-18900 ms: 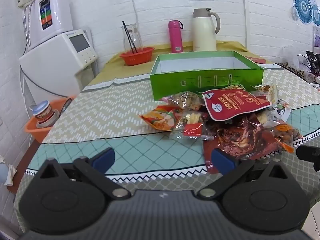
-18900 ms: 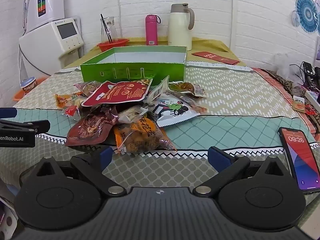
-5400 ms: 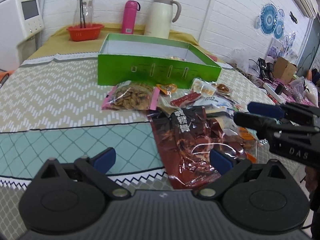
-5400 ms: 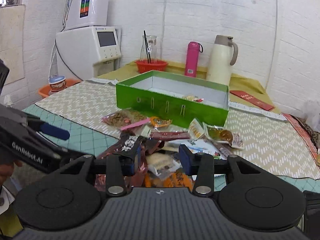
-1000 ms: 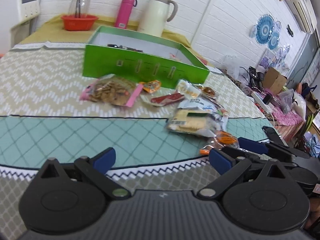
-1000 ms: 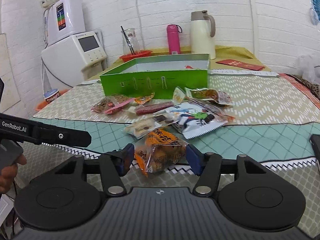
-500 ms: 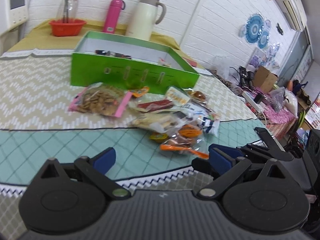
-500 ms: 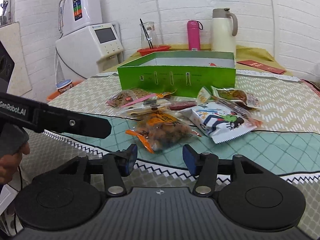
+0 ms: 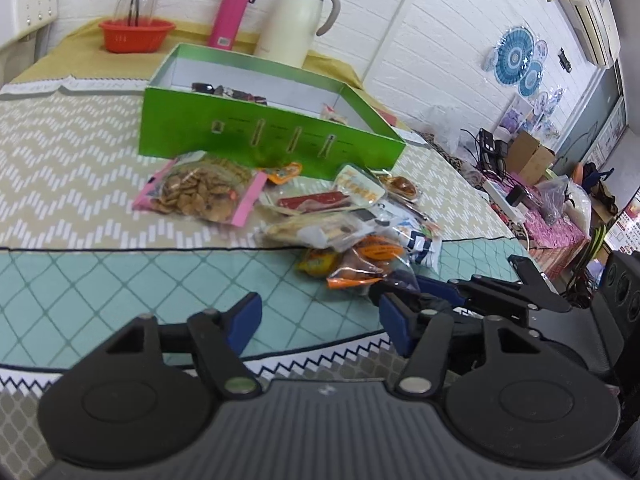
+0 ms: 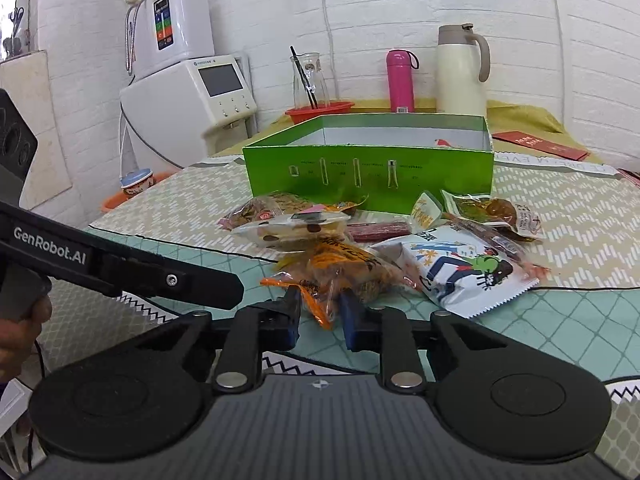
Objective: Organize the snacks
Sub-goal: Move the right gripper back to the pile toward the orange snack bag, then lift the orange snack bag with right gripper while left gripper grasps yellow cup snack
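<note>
Right gripper (image 10: 320, 316) fingers now pinching orange snack bag (image 10: 340, 268); left gripper (image 9: 320, 320) spread; green box (image 10: 368, 172) behind pile.

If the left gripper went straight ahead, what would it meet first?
Probably bare teal tablecloth first; farther along, the clear snack bag with pink edges. The left gripper is open; depth is uncertain.

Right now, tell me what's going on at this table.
A person is sorting snacks into the green box. The right claw has closed on the edge of an orange snack bag at the near end of the pile. The left claw hangs open over the tablecloth, holding nothing. A few packets already lie in the box; most, including a white chip bag, are on the table outside it.
</note>
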The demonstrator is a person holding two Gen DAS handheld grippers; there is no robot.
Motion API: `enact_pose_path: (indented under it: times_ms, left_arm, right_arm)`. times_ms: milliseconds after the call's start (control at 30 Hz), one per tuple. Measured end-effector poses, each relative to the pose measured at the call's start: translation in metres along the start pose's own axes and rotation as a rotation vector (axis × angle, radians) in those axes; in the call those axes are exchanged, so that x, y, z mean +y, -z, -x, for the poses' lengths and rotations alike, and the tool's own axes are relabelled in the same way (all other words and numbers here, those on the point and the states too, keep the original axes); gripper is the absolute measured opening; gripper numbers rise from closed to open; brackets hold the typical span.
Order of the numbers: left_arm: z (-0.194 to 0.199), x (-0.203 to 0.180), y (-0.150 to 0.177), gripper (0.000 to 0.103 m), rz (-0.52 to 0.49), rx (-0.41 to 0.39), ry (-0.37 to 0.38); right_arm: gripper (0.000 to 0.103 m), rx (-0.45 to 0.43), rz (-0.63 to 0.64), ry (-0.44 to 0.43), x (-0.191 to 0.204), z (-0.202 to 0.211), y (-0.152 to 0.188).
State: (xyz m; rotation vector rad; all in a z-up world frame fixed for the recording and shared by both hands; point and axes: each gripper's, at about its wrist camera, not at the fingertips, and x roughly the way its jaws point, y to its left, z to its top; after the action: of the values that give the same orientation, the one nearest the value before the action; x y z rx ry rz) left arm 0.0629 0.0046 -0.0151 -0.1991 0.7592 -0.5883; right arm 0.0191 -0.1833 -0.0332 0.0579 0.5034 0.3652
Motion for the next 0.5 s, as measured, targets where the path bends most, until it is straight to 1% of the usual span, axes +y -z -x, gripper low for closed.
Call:
enact_pose_path:
  times_ms: [33, 100, 233, 333, 400, 433, 500]
  left_arm:
    - [-0.003, -0.003, 0.0, 0.062, -0.004, 0.006, 0.01]
    - [-0.01, -0.009, -0.002, 0.061, -0.022, 0.015, 0.032]
    - [-0.025, -0.02, -0.003, 0.052, -0.056, 0.032, 0.049]
    - [-0.035, -0.024, -0.004, 0.052, -0.069, 0.03, 0.022]
    - [-0.041, -0.024, -0.006, 0.051, -0.074, 0.029, -0.01]
    - [-0.042, -0.023, -0.006, 0.049, -0.073, 0.026, -0.013]
    - [-0.044, -0.022, -0.007, 0.045, -0.067, 0.021, -0.014]
  right_arm:
    - [0.034, 0.001, 0.005, 0.006, -0.001, 0.004, 0.001]
    - [0.033, 0.005, 0.011, 0.011, -0.002, 0.014, 0.003]
    - [0.032, 0.018, 0.013, 0.03, -0.011, 0.033, 0.014]
    - [0.035, 0.029, -0.009, 0.047, -0.019, 0.043, 0.019]
    - [0.04, 0.02, -0.02, 0.06, -0.021, 0.047, 0.019]
    - [0.045, 0.016, -0.022, 0.061, -0.021, 0.047, 0.019]
    - [0.047, 0.003, -0.022, 0.062, -0.019, 0.047, 0.018]
